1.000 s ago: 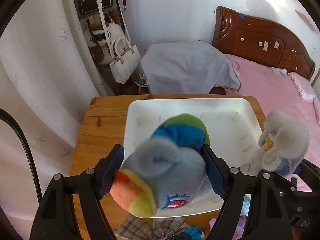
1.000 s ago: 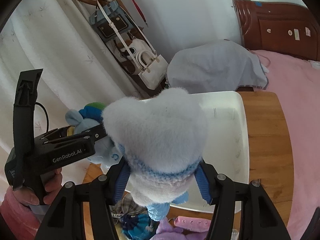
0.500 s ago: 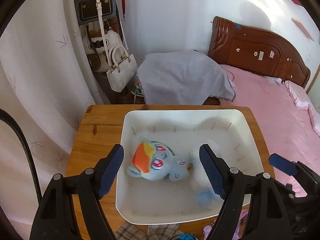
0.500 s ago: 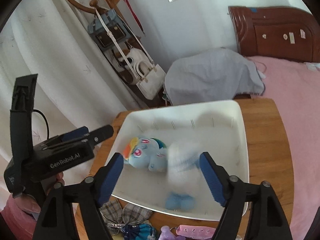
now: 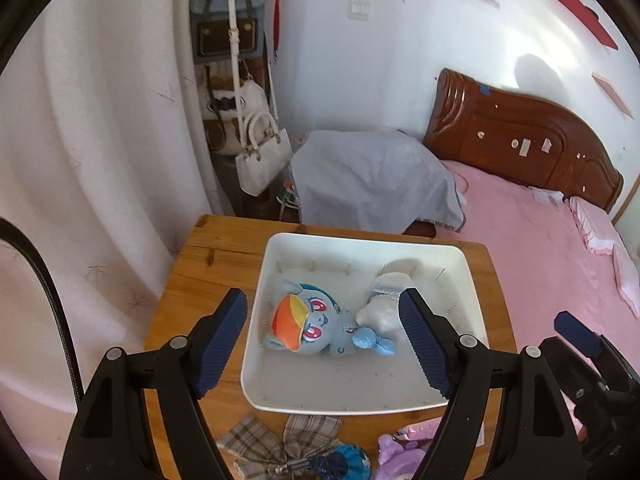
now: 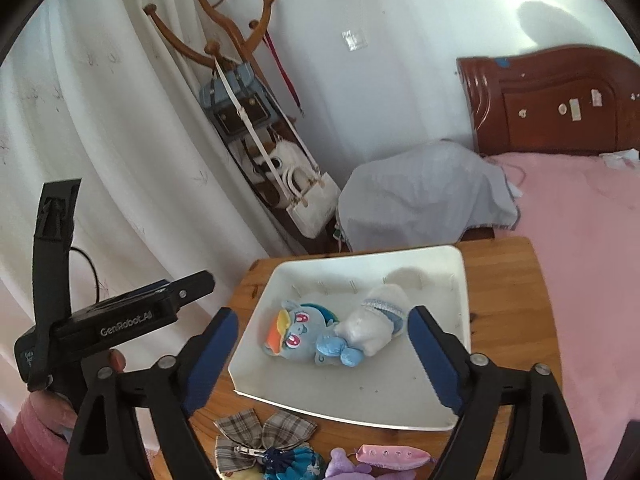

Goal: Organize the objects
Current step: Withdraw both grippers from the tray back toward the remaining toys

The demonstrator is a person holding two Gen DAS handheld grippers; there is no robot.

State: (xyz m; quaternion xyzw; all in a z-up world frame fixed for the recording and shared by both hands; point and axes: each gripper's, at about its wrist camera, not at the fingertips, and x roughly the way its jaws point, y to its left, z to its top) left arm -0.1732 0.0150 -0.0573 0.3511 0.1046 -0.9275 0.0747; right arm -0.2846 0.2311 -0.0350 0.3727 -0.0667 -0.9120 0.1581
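A: Both plushies have dropped out of the claws since a sec ago & both claws have pulled back higher. Left gripper (image 5: 322, 342) is spread wide, nothing between the blue pads (image 5: 222, 334). Right gripper (image 6: 322, 354) same, spread & empty.

B: Where are the toys now?

A: Inside the white rectangular plastic tray (image 5: 360, 404), ahead of & below both claws. Blue pony plush w/ orange-yellow mane (image 5: 308, 326) lies on its side, face toward the cams. White fluffy plush w/ blue knit band (image 5: 386, 304) lies touching it, on the right-pad side.

B: Tray sits on?

A: Small wooden table (image 5: 200, 264), pink bed beyond its right edge.

B: Anything left outside the tray?

A: Yep, near edge of table, just under the claws: plaid fabric bow hair clip (image 6: 262, 432), blue patterned fabric piece (image 6: 296, 462) touching it, purple plush bit (image 6: 344, 466) & pink pea-pod shaped item (image 6: 394, 456) beside. In right wrist view the left gripper body shows off to the left side, held in a hand (image 6: 60, 404).
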